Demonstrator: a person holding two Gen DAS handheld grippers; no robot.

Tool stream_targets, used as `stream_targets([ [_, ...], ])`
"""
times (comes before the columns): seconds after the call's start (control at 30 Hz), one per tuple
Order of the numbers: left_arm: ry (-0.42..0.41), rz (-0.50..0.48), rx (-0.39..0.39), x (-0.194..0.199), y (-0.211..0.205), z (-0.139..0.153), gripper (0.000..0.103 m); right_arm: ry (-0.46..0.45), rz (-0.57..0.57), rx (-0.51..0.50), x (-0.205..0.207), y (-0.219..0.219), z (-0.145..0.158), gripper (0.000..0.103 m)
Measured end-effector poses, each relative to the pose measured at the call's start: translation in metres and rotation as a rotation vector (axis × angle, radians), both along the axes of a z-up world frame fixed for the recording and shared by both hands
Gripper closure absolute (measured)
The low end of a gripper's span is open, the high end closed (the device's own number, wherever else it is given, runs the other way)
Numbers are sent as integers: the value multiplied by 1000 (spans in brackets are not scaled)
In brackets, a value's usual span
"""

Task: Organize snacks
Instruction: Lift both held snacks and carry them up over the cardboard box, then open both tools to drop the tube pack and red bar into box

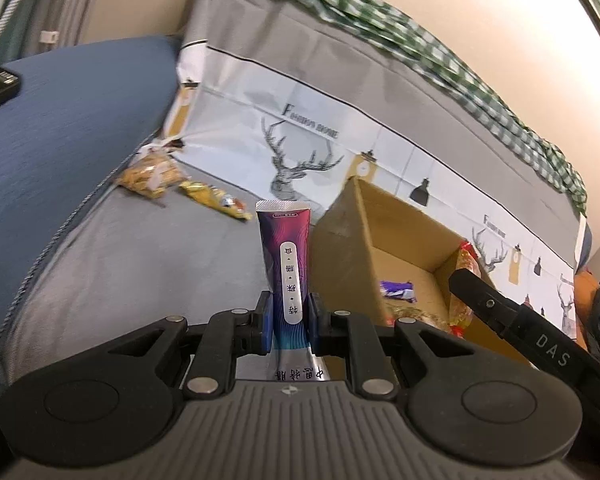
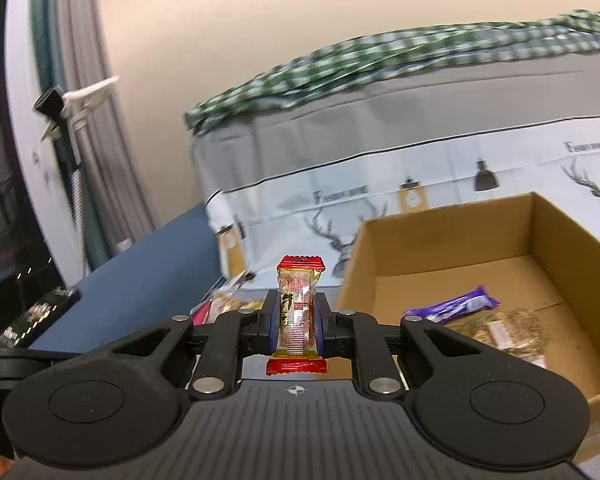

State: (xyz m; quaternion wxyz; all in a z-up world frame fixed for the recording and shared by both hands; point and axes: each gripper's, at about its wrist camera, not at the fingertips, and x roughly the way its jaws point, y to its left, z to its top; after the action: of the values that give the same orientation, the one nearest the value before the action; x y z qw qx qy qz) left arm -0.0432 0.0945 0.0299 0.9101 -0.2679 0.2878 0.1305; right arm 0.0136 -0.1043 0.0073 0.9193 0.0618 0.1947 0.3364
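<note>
We hold a purple packet [image 1: 287, 276] upright in the left claw [image 1: 288, 320], clamped shut on it. Right claw [image 2: 298, 320] is closed on a red candy [image 2: 298, 312]. The cardboard box [image 2: 556, 248] lies ahead-right of both; the right claw looks nearer its opening.

Purple-magenta wavy sachet [image 1: 286, 264]; red-ended clear candy wrapper [image 2: 298, 312]; brown cardboard box [image 2: 560, 248]; green-white checked cloth [image 1: 420, 40]; grey sofa [image 1: 140, 264].

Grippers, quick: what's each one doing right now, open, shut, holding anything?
Left gripper: shut on the purple sachet.
Right gripper: shut on the red candy.
</note>
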Motion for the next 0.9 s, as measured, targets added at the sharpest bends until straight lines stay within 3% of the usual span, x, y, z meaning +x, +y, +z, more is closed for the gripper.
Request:
stream_targets([
  [0.3, -44, -62, 13, 50, -24, 15, 84, -4, -239, 47, 23, -34, 4, 86],
  [0.63, -168, -192, 32, 124, -74, 61, 81, -43, -456, 67, 32, -64, 1, 85],
  [0.67, -167, -211, 29, 130, -79, 62, 71, -50, -479, 60, 32, -65, 1, 82],
  [0.7, -156, -246, 20, 136, -85, 62, 50, -55, -501, 55, 32, -66, 1, 79],
  [0.73, -143, -272, 13, 140, -89, 62, 42, -55, -523, 44, 33, -66, 0, 71],
  [0.77, -138, -286, 17, 141, -92, 60, 38, -51, -541, 37, 34, -66, -1, 46],
  [0.8, -138, -291, 34, 138, -95, 59, 38, -48, -562, 34, 34, -67, -1, 27],
  [0.9, -146, -298, 94, 120, -94, 51, 38, -44, -581, 32, 33, -70, -4, 24],
])
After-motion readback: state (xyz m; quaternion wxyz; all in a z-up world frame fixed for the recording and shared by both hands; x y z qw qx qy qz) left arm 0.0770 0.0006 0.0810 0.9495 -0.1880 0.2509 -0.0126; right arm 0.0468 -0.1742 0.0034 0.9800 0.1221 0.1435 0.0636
